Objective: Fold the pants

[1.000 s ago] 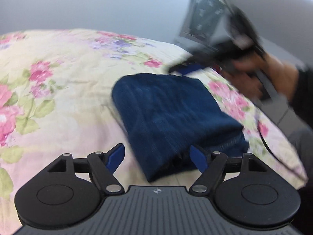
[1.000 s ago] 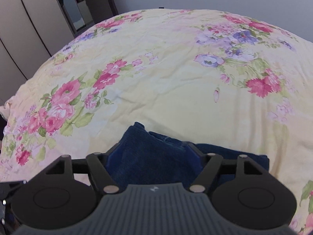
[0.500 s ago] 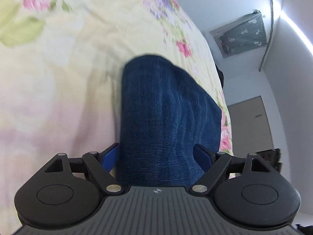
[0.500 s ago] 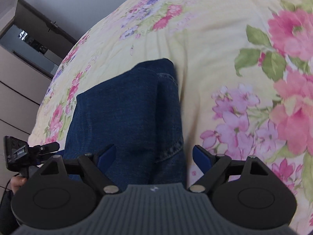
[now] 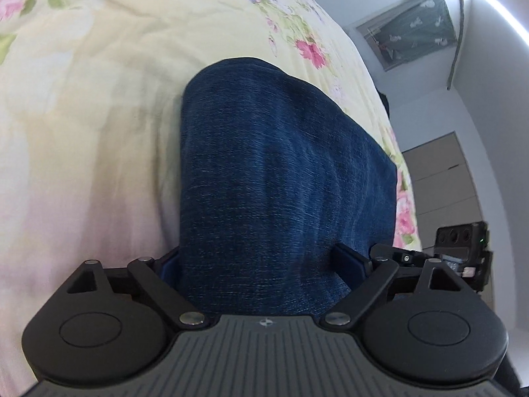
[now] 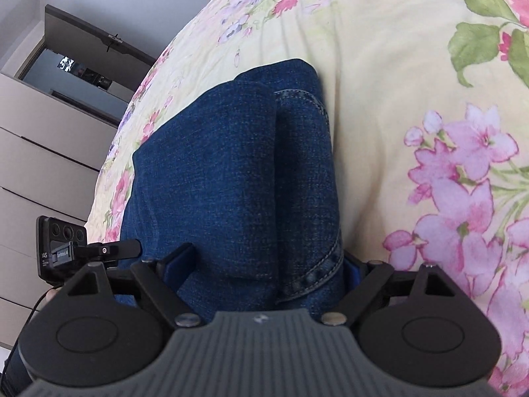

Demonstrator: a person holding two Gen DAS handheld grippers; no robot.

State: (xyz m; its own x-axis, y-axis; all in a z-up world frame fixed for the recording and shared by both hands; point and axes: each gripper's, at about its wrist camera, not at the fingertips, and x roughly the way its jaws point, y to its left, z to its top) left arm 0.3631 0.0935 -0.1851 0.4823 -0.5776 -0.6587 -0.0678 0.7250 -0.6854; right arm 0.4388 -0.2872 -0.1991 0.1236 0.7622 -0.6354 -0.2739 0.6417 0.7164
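Observation:
Dark blue denim pants (image 5: 281, 165) lie folded into a thick stack on a floral bedspread (image 5: 99, 99). My left gripper (image 5: 258, 261) is rolled on its side at one end of the stack. Its jaws are opening, and the denim fills the gap between its blue pads (image 5: 347, 258). From the opposite end, the right wrist view shows the pants (image 6: 231, 165) with a stitched hem on the bedspread (image 6: 396, 66). My right gripper (image 6: 267, 261) is rolled too and stands wide open around that end, with a blue pad (image 6: 180, 261) on each side of the stack.
A black camera unit (image 5: 459, 235) on the other hand's device shows past the pants in each wrist view (image 6: 62, 248). Beige drawers (image 6: 39, 165) and a dark screen (image 6: 82, 59) stand beyond the bed. A curtained window (image 5: 413, 23) and a door (image 5: 439, 178) lie on the other side.
Both grippers have rolled sideways and come down onto opposite ends of the folded pants. Their jaws have spread wider, and the denim now sits between them.

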